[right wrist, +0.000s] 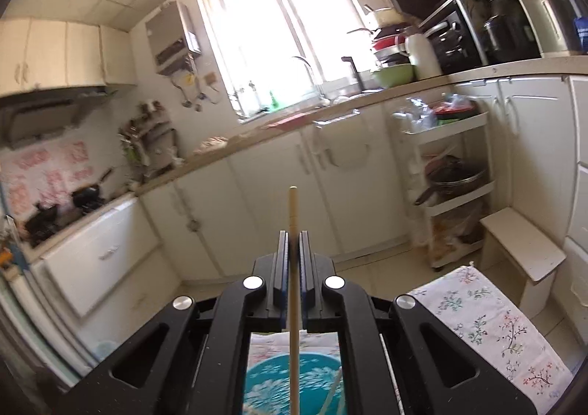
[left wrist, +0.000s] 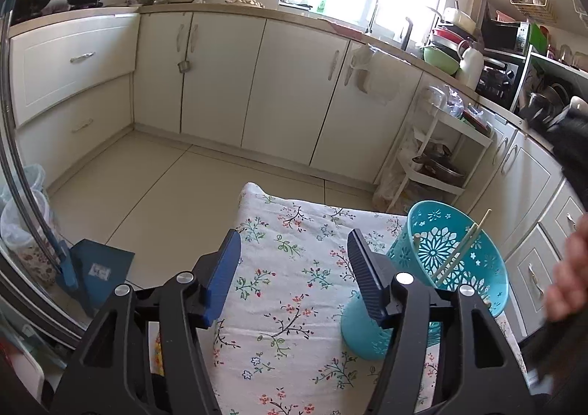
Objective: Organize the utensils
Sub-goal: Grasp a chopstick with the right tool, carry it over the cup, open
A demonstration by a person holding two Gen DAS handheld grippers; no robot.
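Note:
A teal perforated utensil holder (left wrist: pixel 441 275) stands on the floral-clothed table (left wrist: pixel 290 290), right of my left gripper (left wrist: pixel 294 268), which is open and empty above the cloth. Wooden chopsticks (left wrist: pixel 463 249) lean inside the holder. My right gripper (right wrist: pixel 293 260) is shut on a single wooden chopstick (right wrist: pixel 293 268), held upright, its lower end over the teal holder (right wrist: pixel 294 385) seen between the gripper arms. Another chopstick (right wrist: pixel 332 393) rests in the holder.
White cabinets (left wrist: pixel 257 84) and counter run along the far wall. A white trolley rack (left wrist: pixel 433 158) stands to the right. A blue dustpan (left wrist: pixel 95 268) and a bin (left wrist: pixel 25 231) sit on the floor at left. A white stool (right wrist: pixel 522 253) stands beside the table.

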